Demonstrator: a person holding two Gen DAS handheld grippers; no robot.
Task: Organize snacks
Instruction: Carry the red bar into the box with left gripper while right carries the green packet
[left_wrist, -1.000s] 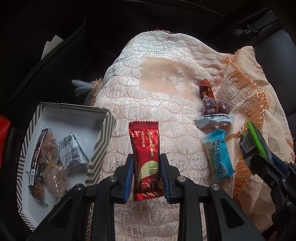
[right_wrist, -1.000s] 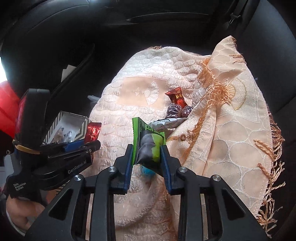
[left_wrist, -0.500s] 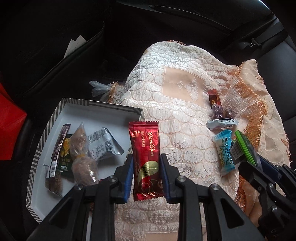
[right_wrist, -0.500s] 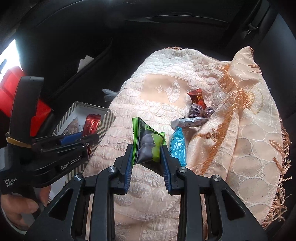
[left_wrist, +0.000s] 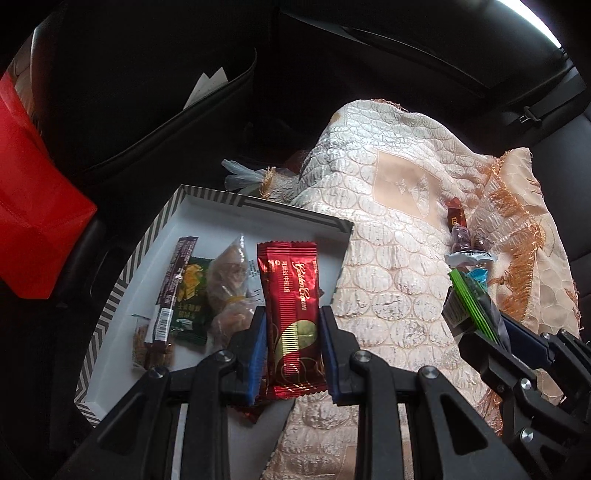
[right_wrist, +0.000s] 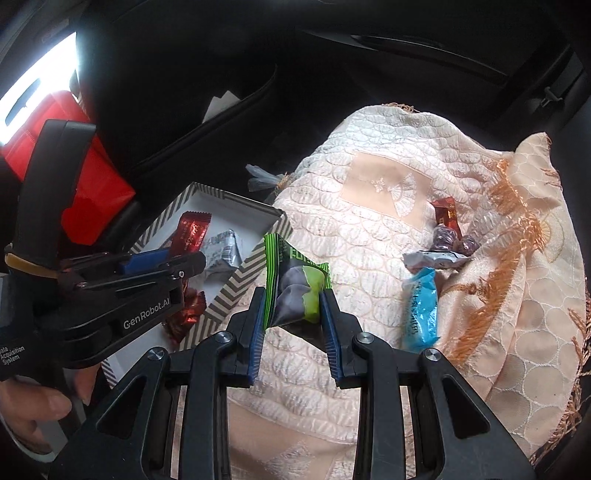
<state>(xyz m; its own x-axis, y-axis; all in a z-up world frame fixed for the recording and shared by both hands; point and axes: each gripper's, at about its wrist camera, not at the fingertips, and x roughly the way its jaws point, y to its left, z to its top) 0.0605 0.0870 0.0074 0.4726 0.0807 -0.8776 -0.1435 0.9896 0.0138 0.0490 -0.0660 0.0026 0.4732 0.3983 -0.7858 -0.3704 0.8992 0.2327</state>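
While your two grippers each clamp one snack, the left gripper (left_wrist: 292, 325) pinches the red bar (left_wrist: 290, 314) above the striped tray (left_wrist: 122, 295); the right gripper (right_wrist: 293, 314) grips the green packet (right_wrist: 295, 284).

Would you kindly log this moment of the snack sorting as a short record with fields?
setting: car seat draped with a cream embroidered cloth
container: striped-rim white cardboard box, several snacks inside
left gripper: shut on a red foil snack bar, above the box
right gripper: shut on a green and purple snack packet, above the cloth near the box
left on cloth: blue wrapped snack, silver wrapper, small red-brown packet, dark wrapped candies
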